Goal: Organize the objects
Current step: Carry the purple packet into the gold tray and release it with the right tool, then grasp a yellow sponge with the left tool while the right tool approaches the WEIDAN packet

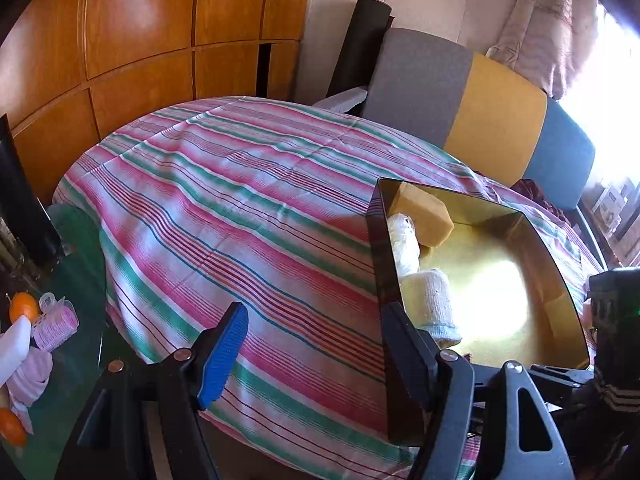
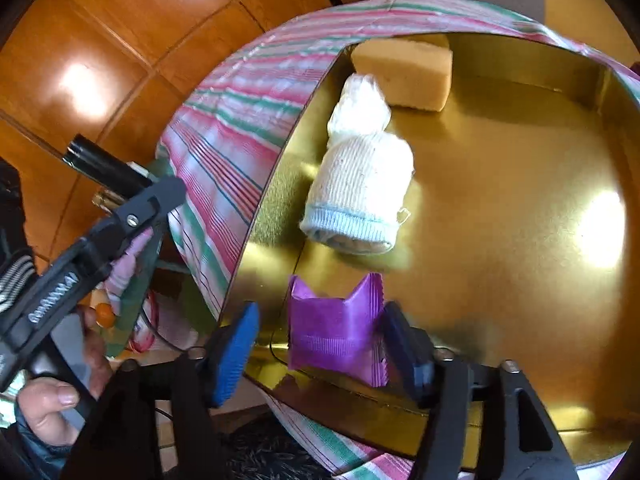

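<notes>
A gold-lined box (image 1: 560, 280) (image 2: 520, 140) sits on the striped tablecloth (image 1: 240, 200). Inside lie a yellow sponge (image 1: 424, 212) (image 2: 404, 68), a white plastic-wrapped bundle (image 1: 404, 240) (image 2: 360, 108) and a rolled white sock (image 1: 432, 300) (image 2: 360, 192). A purple packet (image 2: 336, 332) lies in the box's near corner, between my right gripper's (image 2: 320, 344) open fingers, apart from the left pad. My left gripper (image 1: 316, 344) is open and empty, straddling the box's left wall. It also shows in the right wrist view (image 2: 160, 196).
At the left, beside the table, lie oranges (image 1: 24, 306), a pink roll (image 1: 56, 326) and pink cloths (image 1: 28, 376). A wooden wardrobe (image 1: 140, 40) stands behind the table. A grey, yellow and blue sofa back (image 1: 496, 120) stands at the right.
</notes>
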Motion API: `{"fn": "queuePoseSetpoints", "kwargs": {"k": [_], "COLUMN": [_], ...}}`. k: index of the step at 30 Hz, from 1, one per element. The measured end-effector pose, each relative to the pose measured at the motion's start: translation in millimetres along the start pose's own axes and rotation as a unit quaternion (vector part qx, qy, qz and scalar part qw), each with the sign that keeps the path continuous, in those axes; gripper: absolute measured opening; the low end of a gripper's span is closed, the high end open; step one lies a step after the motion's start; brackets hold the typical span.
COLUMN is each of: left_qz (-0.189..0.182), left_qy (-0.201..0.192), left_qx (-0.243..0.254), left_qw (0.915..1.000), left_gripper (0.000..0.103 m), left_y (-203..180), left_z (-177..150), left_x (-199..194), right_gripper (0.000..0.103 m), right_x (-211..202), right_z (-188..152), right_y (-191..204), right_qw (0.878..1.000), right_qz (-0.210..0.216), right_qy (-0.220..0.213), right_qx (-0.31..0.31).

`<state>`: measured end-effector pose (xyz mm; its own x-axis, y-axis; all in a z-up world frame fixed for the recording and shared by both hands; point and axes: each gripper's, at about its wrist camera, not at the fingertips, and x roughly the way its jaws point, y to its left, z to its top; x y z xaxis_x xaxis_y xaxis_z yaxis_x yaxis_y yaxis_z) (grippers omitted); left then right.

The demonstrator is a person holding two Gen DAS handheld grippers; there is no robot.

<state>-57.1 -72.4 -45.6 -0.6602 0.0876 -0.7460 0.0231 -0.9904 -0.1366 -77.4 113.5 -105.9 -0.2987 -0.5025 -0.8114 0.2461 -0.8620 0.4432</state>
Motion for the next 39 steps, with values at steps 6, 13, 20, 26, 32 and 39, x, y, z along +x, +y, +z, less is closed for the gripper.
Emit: {"fn": "queuePoseSetpoints", "kwargs": {"k": [6,13,20,26,32,39], "left_qz": [-0.008,-0.027,-0.056,-0.083,-0.104,-0.144], "left_qy": [-0.006,-0.012,-0.009,-0.004,-0.002,0.002], "left_qx": [0.02,0.054,0.1,0.143,0.185,0.247], "left_qw": [0.9998,0.9981,0.9934,0.9862,0.9772,0.9583], "left_gripper": [0.071,0.071,0.071,0.071,0.07,0.07], "left_y": [-13,-38,-74,-108,-145,-201], "left_z": [-1,-6,-14,-19,-21,-27], "left_x": [-6,-17,-24,-27,-30,-36], "right_gripper": [0.076,0.077,0.081,0.081,0.081,0.084], "right_x": [-20,-62,-108,-148,-204,-287], "right_z": [-5,-18,-33,-62,-95,-142], "right_y": [-4,-16,-44,-94,-163,-249], "right_qw": [1.0,0.996,0.987,0.975,0.949,0.897], "right_qz": [0.009,-0.03,-0.069,-0.113,-0.164,-0.242], "right_qy": [-0.022,-0.078,-0.132,-0.151,-0.181,-0.232], "right_qx": [0.011,0.027,0.059,0.114,0.197,0.287]}}
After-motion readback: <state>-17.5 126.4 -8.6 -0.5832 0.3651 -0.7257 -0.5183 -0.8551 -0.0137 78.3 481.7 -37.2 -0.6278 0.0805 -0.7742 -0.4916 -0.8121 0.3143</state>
